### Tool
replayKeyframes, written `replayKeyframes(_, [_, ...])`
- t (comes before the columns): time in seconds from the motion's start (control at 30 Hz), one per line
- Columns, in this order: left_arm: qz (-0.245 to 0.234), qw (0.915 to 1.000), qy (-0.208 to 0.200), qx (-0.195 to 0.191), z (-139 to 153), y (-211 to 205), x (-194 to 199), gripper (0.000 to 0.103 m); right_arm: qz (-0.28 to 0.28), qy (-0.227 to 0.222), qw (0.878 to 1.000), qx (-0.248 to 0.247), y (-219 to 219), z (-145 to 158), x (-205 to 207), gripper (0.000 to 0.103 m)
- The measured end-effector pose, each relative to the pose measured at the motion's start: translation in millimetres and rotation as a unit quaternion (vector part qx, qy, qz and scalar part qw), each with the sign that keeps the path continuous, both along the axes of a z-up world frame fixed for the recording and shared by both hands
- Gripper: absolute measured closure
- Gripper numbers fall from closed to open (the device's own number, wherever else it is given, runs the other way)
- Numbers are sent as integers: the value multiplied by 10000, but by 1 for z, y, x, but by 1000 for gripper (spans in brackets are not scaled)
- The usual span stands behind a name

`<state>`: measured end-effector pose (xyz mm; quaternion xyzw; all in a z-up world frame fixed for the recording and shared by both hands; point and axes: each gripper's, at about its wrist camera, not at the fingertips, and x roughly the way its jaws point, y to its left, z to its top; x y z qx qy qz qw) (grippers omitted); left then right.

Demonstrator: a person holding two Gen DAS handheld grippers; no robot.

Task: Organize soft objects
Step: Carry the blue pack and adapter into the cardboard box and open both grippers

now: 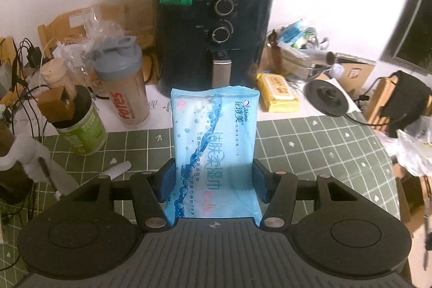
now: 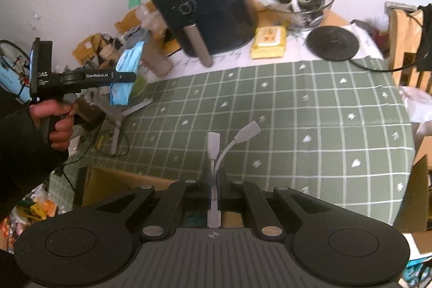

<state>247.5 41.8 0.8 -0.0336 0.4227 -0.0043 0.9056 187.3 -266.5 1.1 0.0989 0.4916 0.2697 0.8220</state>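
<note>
- While the left gripper (image 1: 214, 174) is raised above the table, its two blue pads press on both long sides of a light blue wet wipes pack (image 1: 214, 142), so the pack is clamped and held in the air.
- On this pack I can read the small word "Shimai" near a flower logo, and large Chinese characters run along its length; the smaller lines are too fine to read.
- From the right wrist view, the same pack (image 2: 127, 72) is seen edge-on between the jaws of the left gripper (image 2: 122, 76), whose side carries the print "GenRobot.AI" and, on the body, "DAS".
- A hand (image 2: 58, 123) in a dark sleeve holds the handle of that gripper.
- The right gripper (image 2: 214, 180) has its jaws together on a thin white adapter cable (image 2: 216, 153); two white plugs stick out in front of the fingers, above the green checked tablecloth (image 2: 310, 109).
- A yellow wipes pack (image 1: 278, 95) lies on the table just beside the black air fryer (image 1: 216, 26); its label is not readable.
- A shaker bottle (image 1: 127, 88) with a grey lid stands left of the fryer, and it shows red letters that seem to be upside down; I cannot read the word surely.
- A green can (image 1: 83, 126) stands near the bottle, its print too blurred.
</note>
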Motion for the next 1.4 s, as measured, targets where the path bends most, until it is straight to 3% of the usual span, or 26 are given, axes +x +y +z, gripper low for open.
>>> replayKeyframes(0.53, [-343,9981,-109,-493,21,5,-75,47,392,436,9982,-96,37,-10,-34,96])
replayKeyframes(0.57, [-351,9979,-112,-535,22,6,-79,47,360,429,9983,-128,39,-11,-35,91])
replayKeyframes(0.63, [-369,9974,-110,-608,24,6,-87,47,312,447,9985,-74,39,-12,-36,59])
replayKeyframes(0.67, [-369,9972,-104,-639,24,7,-91,47,276,376,9989,-66,39,-11,-38,26])
replayKeyframes(0.7, [-375,9970,-98,-671,25,7,-94,47,256,223,9994,-92,39,-9,-41,7])
replayKeyframes(0.73, [-390,9967,-95,-703,25,8,-98,47,274,110,9995,-137,40,-7,-43,5])
replayKeyframes(1.03, [-461,9950,40,-888,23,8,-128,47,298,-566,9949,-783,47,-9,-60,0])
replayKeyframes(1.4, [-882,9913,183,-956,17,-12,-157,47,-101,-591,9953,-764,35,-9,-68,0])
